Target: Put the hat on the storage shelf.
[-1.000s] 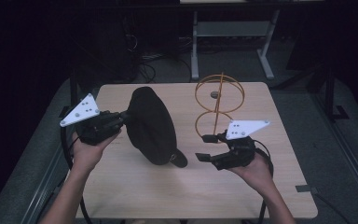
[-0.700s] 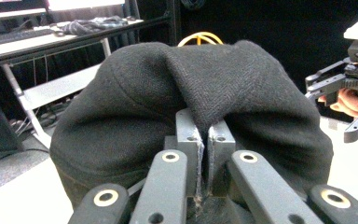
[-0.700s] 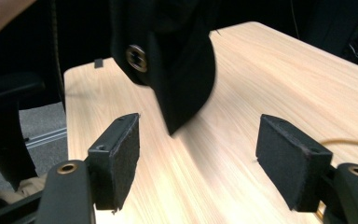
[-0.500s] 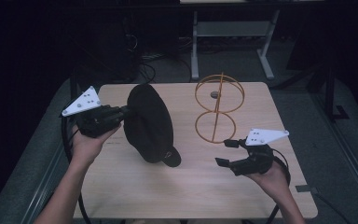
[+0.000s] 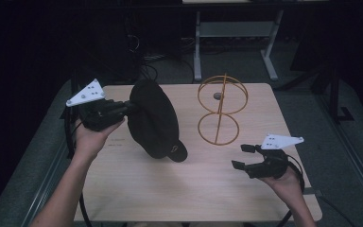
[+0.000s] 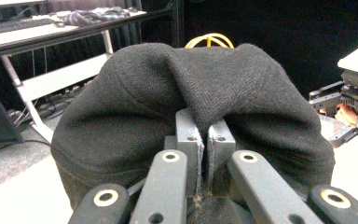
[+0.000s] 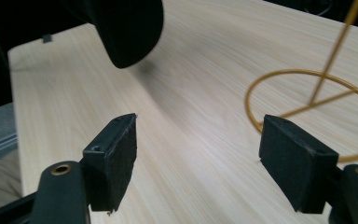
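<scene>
The left gripper (image 5: 123, 109) pinches a fold of the black cap (image 5: 153, 118) between its fingers (image 6: 189, 135), pressed nearly together with only cloth between them. The cap hangs beyond those fingertips, its brim low over the table (image 5: 194, 184). The right gripper (image 5: 240, 156) holds nothing; its fingers (image 7: 116, 158) stand wide apart above bare wood, just beside the base ring of the gold wire stand (image 5: 220, 111).

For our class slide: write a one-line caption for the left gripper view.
Left gripper shut on a pinched fold of the black cap.
</scene>
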The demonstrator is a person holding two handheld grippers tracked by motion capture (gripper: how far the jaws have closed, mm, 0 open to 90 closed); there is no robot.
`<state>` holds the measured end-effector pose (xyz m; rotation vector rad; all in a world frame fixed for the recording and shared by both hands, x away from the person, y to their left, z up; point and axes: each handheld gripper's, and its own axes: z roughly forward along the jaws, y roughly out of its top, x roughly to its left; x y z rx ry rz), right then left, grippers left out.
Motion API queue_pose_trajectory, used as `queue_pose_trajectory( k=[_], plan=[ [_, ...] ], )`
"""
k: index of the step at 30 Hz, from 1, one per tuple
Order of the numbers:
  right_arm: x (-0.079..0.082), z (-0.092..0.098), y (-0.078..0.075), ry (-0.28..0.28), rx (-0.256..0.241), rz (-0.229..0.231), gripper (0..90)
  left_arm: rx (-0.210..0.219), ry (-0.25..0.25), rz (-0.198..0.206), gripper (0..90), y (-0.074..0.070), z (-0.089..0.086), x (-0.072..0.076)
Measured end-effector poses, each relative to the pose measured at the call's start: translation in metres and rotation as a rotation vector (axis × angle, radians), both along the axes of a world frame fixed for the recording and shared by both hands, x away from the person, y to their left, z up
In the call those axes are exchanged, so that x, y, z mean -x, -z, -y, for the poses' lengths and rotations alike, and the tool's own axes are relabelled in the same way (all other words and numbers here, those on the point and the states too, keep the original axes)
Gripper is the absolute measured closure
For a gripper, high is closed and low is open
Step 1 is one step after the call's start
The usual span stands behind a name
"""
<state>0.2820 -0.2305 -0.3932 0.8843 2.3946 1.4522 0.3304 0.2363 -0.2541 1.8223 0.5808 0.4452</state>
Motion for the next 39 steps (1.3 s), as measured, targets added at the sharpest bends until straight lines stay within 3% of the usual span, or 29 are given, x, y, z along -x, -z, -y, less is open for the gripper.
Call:
queue_pose_trajectory(
  k=[9, 22, 33, 39],
  plan=[
    [0.0, 0.014, 0.013, 0.023, 0.011, -0.022, 27.5, -0.003, 0.015, -0.004, 87.0, -0.006, 0.009, -0.009],
    [-0.005, 0.026, 0.02, 0.061, 0.005, -0.038, 27.5, -0.015, 0.031, -0.01, 87.0, -0.018, 0.024, -0.027],
    [-0.009, 0.045, 0.023, 0.11, -0.023, -0.037, 27.5, -0.051, 0.064, -0.028, 87.0, -0.031, 0.052, -0.051],
    [-0.008, 0.052, 0.022, 0.142, -0.014, -0.015, 27.5, -0.05, 0.077, -0.022, 87.0, -0.041, 0.067, -0.063]
  ],
)
